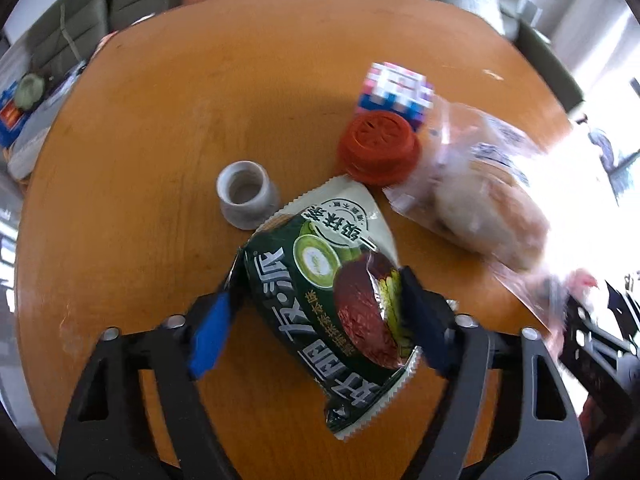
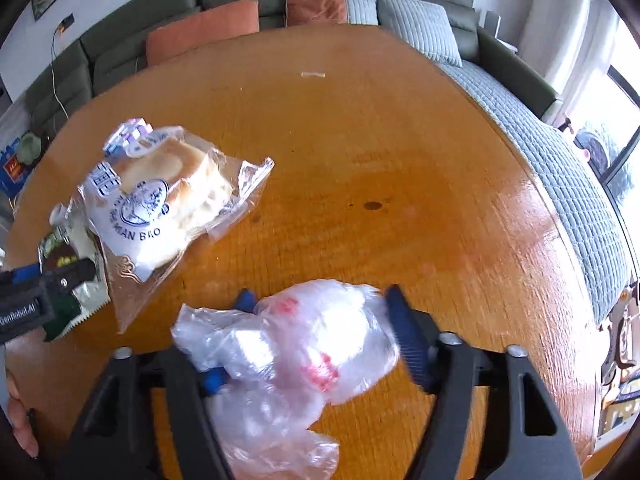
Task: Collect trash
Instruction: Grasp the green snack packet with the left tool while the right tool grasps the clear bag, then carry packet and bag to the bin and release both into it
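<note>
Left gripper [image 1: 320, 316] fingers press the green snack wrapper [image 1: 336, 300] on the tabletop [image 1: 160, 120]; right gripper [image 2: 320, 336] fingers pinch a crumpled clear plastic bag [image 2: 296, 352], bread packet [image 2: 160, 200] at ten o'clock.

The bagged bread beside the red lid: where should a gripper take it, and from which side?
Probably the flat, empty end of the bread bag, where the clear film fans out past the loaf. Come from above on the open table side, jaws across the film. The other side is crowded by the red lid, puzzle cube and green snack wrapper.
</note>
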`<state>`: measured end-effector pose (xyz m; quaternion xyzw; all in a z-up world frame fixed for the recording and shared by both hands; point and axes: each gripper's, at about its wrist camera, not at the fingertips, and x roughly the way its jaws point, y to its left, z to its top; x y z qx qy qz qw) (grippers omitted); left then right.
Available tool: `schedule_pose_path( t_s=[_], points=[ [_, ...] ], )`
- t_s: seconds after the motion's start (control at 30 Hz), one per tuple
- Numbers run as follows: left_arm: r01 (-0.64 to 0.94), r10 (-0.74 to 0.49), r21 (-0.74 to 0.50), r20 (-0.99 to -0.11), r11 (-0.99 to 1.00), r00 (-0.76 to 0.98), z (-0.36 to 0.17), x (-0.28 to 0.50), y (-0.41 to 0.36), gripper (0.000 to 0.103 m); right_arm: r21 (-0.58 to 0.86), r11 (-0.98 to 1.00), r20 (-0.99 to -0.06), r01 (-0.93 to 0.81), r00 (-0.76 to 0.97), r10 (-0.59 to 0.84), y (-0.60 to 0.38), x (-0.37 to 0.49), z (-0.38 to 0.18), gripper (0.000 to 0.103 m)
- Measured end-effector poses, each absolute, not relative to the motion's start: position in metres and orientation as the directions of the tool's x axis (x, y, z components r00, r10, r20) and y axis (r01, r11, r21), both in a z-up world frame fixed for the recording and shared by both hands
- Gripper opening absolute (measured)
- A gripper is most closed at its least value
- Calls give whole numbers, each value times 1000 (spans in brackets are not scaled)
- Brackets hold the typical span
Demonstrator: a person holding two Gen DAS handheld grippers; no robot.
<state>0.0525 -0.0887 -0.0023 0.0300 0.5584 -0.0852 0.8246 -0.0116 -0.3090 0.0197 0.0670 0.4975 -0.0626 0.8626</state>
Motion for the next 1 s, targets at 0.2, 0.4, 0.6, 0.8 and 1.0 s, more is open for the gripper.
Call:
schedule_pose_path(
  t_s=[0.2,0.4,0.6,0.8,1.0],
  points=[
    [195,-166,-102,-923,975,346,1,47,-81,65,105,980,-833,167,553,-5,-308,-24,46,51],
    [204,-185,-114,-909,972,374,9,27,-66,65,112,985,-794,131,607,10,-290,-31,76,51],
    [203,-189,-112,-888,973,420,25,15,-49,65,116,991,-768,71,639,44,-250,-32,98,51],
    [160,-182,-121,-870,980,458,39,0,11,65,123,992,-750,-23,652,108,-193,-25,115,52],
    [79,-141,-117,-864,990,483,44,-13,73,65,109,985,-742,-137,648,172,-121,-26,123,52]
  ],
)
